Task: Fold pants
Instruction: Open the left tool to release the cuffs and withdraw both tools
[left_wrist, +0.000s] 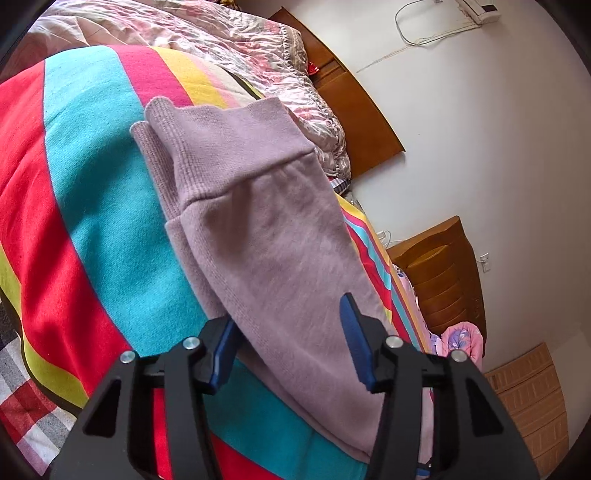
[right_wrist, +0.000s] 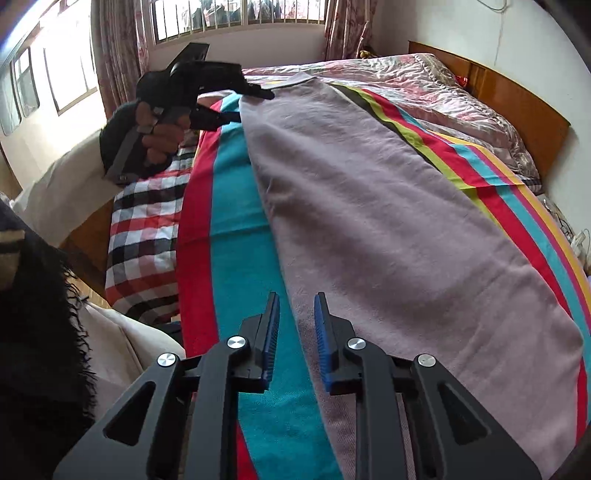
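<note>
The left gripper (left_wrist: 291, 339) stands open over the mauve pants (left_wrist: 266, 236) and the right gripper (right_wrist: 295, 332), narrowly parted, grips nothing at their near edge, the pants lying along a striped blanket (right_wrist: 221, 229) on a bed with a wooden headboard (right_wrist: 517, 99) below a barred window (right_wrist: 236, 14).
</note>
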